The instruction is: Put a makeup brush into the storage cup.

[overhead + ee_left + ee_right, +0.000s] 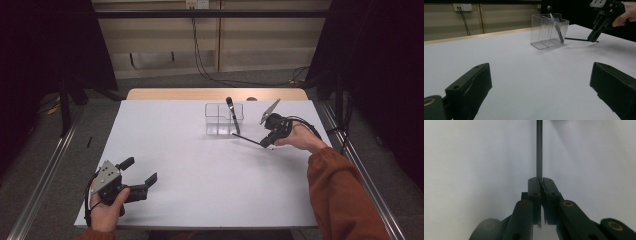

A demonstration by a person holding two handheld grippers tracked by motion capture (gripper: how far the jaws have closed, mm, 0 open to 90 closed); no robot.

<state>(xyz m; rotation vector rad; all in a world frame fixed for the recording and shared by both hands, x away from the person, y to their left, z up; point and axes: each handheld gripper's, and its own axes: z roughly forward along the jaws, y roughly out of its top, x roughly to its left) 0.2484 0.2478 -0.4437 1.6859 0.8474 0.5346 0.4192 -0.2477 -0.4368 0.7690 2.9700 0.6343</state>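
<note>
No writing reads anywhere. At right of centre in the high view, the right tongs (pixel 265 142) tilt down from an outstretched, orange-sleeved arm, clenched on a thin black stick (pixel 246 138) just beside the clear organizer (pixel 216 120). Lower left, the left tongs (pixel 141 173) rest spread wide on the counter (pixel 200 175), holding nothing.

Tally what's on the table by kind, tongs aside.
Clear divided container: 1
Dark utensil standing in the container: 1
Thin black stick, clamped in the right tongs: 1
Total: 3
</note>
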